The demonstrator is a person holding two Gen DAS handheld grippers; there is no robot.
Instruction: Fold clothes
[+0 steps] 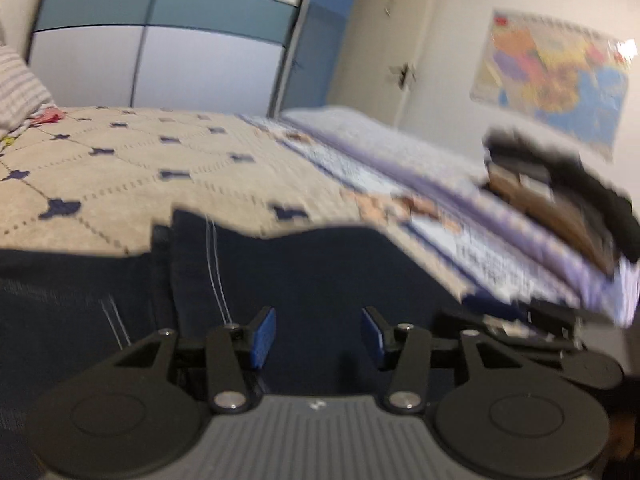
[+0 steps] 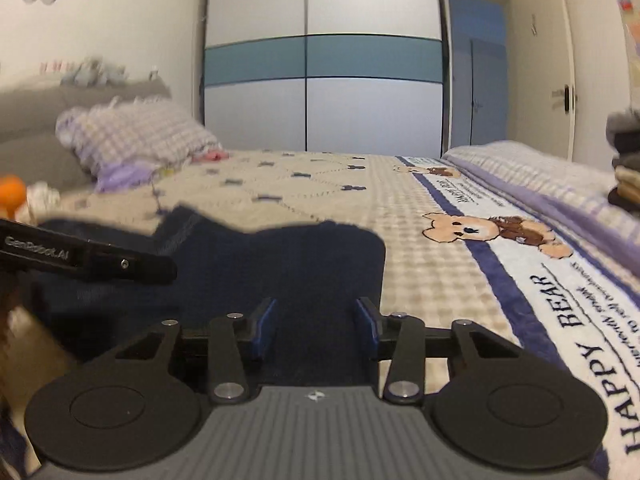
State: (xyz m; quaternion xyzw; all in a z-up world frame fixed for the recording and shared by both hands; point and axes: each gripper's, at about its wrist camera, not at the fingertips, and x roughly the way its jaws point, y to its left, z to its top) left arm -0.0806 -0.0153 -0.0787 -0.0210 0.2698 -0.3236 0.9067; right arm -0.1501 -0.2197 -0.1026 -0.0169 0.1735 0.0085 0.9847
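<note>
Both tools, L (image 1: pixel 318 336) & R (image 2: pixel 316 328), jaws apart, nothing clamped; navy garment (image 2: pixel 288 264) spread just ahead/under.

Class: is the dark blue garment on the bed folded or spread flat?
Folded: the dark blue garment shows layers overlapping near its far edge, on the bed.

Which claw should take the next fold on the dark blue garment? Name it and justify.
Probably the right claw: its open jaws hang over the navy garment near its free edge beside bare bedspread. The left claw, also open, faces mid-cloth.
</note>
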